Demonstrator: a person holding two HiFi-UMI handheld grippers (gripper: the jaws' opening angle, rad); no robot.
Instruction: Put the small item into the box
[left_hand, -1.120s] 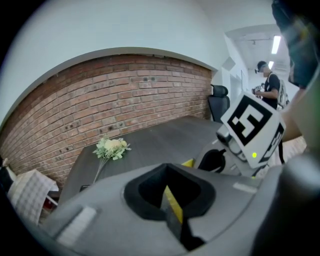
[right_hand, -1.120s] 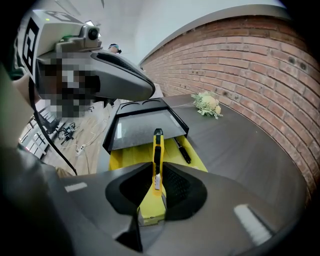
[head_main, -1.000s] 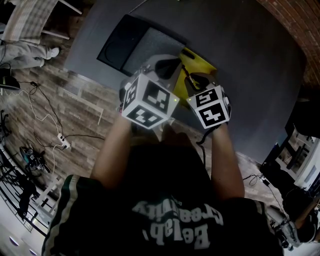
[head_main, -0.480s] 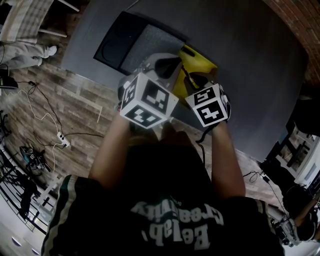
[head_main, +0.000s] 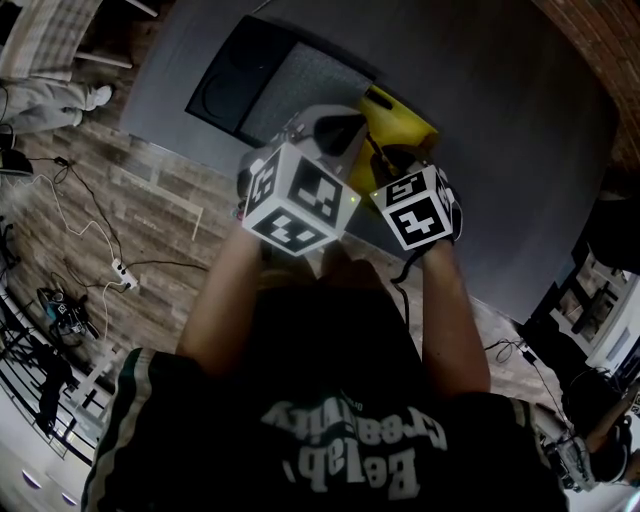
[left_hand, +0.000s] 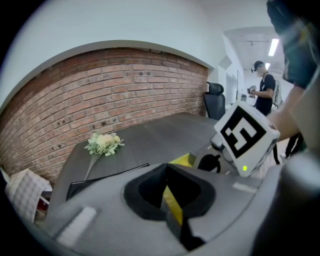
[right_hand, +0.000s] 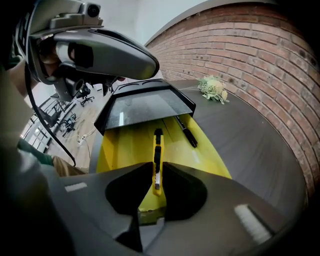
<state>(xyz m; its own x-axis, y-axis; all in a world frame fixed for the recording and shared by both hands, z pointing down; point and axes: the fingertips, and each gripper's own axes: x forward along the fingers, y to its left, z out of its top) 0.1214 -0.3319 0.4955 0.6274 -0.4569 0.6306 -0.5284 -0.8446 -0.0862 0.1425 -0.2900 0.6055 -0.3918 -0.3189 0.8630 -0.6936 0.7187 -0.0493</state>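
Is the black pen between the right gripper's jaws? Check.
No: the right gripper clamps the yellow knife; the black pen lies in the yellow box.

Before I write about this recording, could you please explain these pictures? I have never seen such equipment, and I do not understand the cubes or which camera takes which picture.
There is no robot here. A person holds a two-jaw tool in each hand: the left gripper and the right gripper. The patterned cube on each is part of the tool.

One picture comes from a camera on the person's head, looking down. The other two come from cameras riding on the grippers, looking along their jaws.

On the grey table are a yellow box, a black tray and some flowers. A black pen lies in the box.

The right gripper is shut on a yellow utility knife, above the box. The left gripper is shut on a yellow edge, apparently the box's wall.
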